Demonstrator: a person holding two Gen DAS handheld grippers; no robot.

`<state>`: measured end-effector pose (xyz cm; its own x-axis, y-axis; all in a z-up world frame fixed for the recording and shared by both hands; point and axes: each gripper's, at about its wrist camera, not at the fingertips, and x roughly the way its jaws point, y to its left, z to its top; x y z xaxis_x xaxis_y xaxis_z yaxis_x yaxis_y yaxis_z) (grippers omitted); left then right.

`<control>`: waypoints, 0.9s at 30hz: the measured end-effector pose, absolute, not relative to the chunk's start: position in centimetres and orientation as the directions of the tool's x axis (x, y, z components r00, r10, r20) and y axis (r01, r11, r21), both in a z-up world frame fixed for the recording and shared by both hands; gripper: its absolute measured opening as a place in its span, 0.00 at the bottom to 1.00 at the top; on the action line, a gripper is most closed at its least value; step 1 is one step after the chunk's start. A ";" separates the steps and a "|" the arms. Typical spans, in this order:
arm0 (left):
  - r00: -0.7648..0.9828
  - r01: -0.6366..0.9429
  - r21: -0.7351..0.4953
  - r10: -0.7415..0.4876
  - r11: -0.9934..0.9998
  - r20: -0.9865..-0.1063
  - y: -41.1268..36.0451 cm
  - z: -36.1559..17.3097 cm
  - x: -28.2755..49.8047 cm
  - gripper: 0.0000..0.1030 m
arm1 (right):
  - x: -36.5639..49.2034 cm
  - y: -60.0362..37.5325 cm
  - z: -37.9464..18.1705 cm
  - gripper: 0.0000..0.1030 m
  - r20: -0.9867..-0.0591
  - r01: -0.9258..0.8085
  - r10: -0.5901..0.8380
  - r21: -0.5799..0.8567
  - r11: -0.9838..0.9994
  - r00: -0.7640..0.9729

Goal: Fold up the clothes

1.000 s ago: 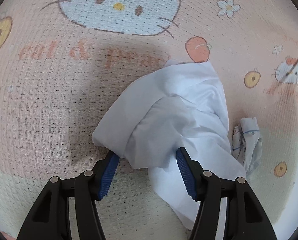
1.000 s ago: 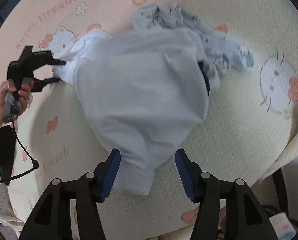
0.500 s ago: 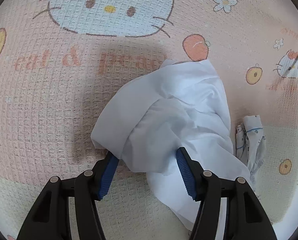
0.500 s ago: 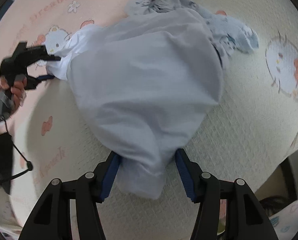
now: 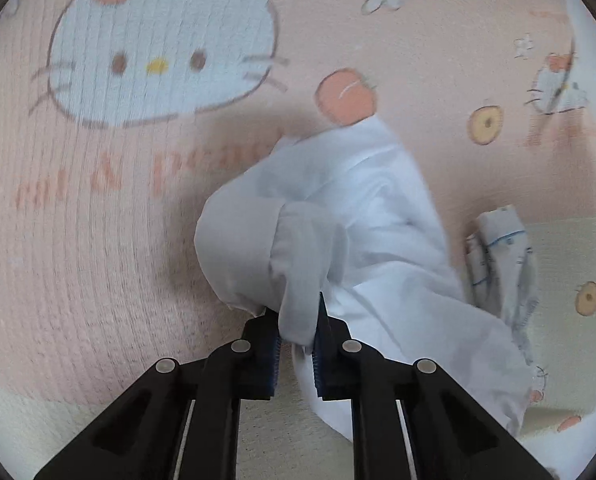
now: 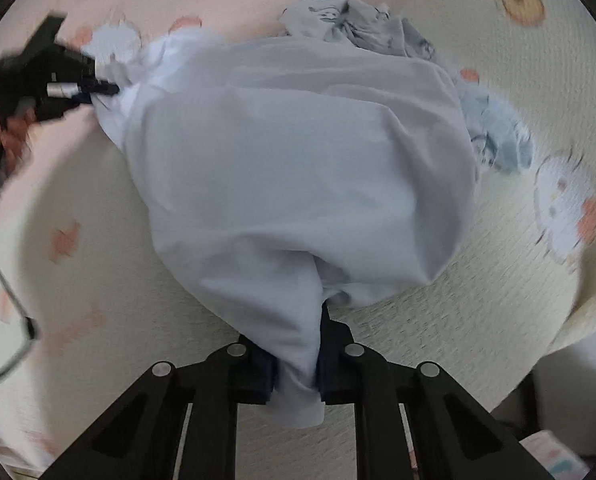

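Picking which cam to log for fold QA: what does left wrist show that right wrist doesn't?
Left wrist only: the left tool up close, shut on a bunched fold of the white garment, plus the large cat-face print on the pink blanket.

Right wrist only: the garment's full spread, the right tool shut on its near edge, and the person's hand.

Both: the white garment and the crumpled printed garment beside it.

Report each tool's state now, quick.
Left tool: shut on the white garment.
Right tool: shut on the same white garment.
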<state>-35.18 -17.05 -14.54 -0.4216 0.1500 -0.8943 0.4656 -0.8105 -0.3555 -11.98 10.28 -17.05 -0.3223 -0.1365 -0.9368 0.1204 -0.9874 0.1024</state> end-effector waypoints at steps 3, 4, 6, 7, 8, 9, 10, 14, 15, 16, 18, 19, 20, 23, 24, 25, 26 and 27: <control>-0.429 0.443 -0.342 0.140 -0.829 -0.892 -17.5 -13.0 -35.1 0.10 | -11.8 11.2 -15.1 0.12 -0.922 0.115 -0.205 0.176 -0.978 -0.330; -0.430 0.431 -0.331 0.132 -0.839 -0.893 -17.3 -12.5 -35.4 0.10 | -11.6 11.4 -14.3 0.12 -0.914 0.117 -0.221 0.192 -0.974 -0.339; -0.428 0.400 -0.301 0.113 -0.866 -0.896 -17.3 -11.6 -35.7 0.10 | -11.1 11.7 -12.9 0.12 -0.900 0.111 -0.256 0.232 -0.966 -0.354; -0.429 0.389 -0.290 0.107 -0.874 -0.897 -17.5 -11.3 -35.8 0.10 | -10.9 11.8 -12.2 0.12 -0.893 0.112 -0.282 0.258 -0.960 -0.352; -0.430 0.380 -0.281 0.101 -0.881 -0.897 -17.7 -10.9 -35.8 0.10 | -10.7 11.9 -11.4 0.12 -0.885 0.114 -0.306 0.285 -0.952 -0.351; -0.432 0.375 -0.277 0.097 -0.885 -0.896 -17.7 -10.5 -35.1 0.10 | -10.5 12.0 -10.7 0.12 -0.877 0.115 -0.330 0.309 -0.944 -0.350; -0.435 0.371 -0.274 0.094 -0.887 -0.895 -17.6 -10.0 -34.1 0.10 | -10.4 12.0 -10.4 0.12 -0.874 0.117 -0.338 0.318 -0.941 -0.349; -0.442 0.357 -0.254 0.077 -0.899 -0.894 -17.4 -8.4 -34.4 0.10 | -9.8 11.7 -9.3 0.12 -0.863 0.129 -0.377 0.355 -0.926 -0.335; -0.445 0.349 -0.248 0.073 -0.904 -0.892 -17.5 -7.9 -34.4 0.10 | -9.7 11.5 -9.2 0.12 -0.861 0.134 -0.391 0.367 -0.921 -0.326; -0.449 0.342 -0.242 0.068 -0.908 -0.891 -17.5 -7.4 -34.4 0.10 | -9.6 11.3 -9.0 0.12 -0.858 0.138 -0.404 0.379 -0.915 -0.317; -0.451 0.327 -0.221 0.054 -0.919 -0.891 -17.7 -6.5 -34.5 0.10 | -9.2 10.6 -8.8 0.12 -0.857 0.151 -0.414 0.386 -0.910 -0.306; -0.456 0.319 -0.206 0.041 -0.925 -0.889 -17.9 -6.1 -34.5 0.10 | -8.9 10.1 -8.8 0.12 -0.859 0.159 -0.414 0.383 -0.910 -0.302; -0.461 0.312 -0.189 0.026 -0.931 -0.887 -18.1 -5.6 -34.5 0.10 | -8.6 9.7 -8.8 0.12 -0.860 0.167 -0.418 0.385 -0.908 -0.293; -0.466 0.289 -0.132 -0.019 -0.948 -0.884 -18.6 -4.9 -34.5 0.10 | -7.7 7.8 -9.5 0.12 -0.863 0.174 -0.430 0.396 -0.902 -0.265; -0.466 0.284 -0.115 -0.032 -0.952 -0.884 -18.8 -4.8 -34.4 0.10 | -7.5 7.0 -9.8 0.12 -0.872 0.183 -0.415 0.378 -0.908 -0.260; -0.458 0.283 -0.093 -0.049 -0.955 -0.887 -19.0 -4.8 -34.3 0.10 | -7.2 6.1 -10.1 0.12 -0.880 0.193 -0.401 0.360 -0.913 -0.256; -0.451 0.287 -0.076 -0.065 -0.955 -0.890 -19.3 -4.9 -34.2 0.10 | -6.9 5.2 -10.4 0.12 -0.887 0.203 -0.387 0.342 -0.917 -0.251; -0.444 0.293 -0.061 -0.079 -0.954 -0.893 -19.6 -5.0 -34.1 0.10 | -6.6 4.4 -10.7 0.12 -0.893 0.214 -0.382 0.335 -0.918 -0.239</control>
<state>-34.05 -19.61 -5.03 -0.4436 -0.0790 -0.8927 0.2931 -0.9541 -0.0612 -6.58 4.43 -10.75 -0.2385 -0.3818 -0.8929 0.2136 -0.9176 0.3353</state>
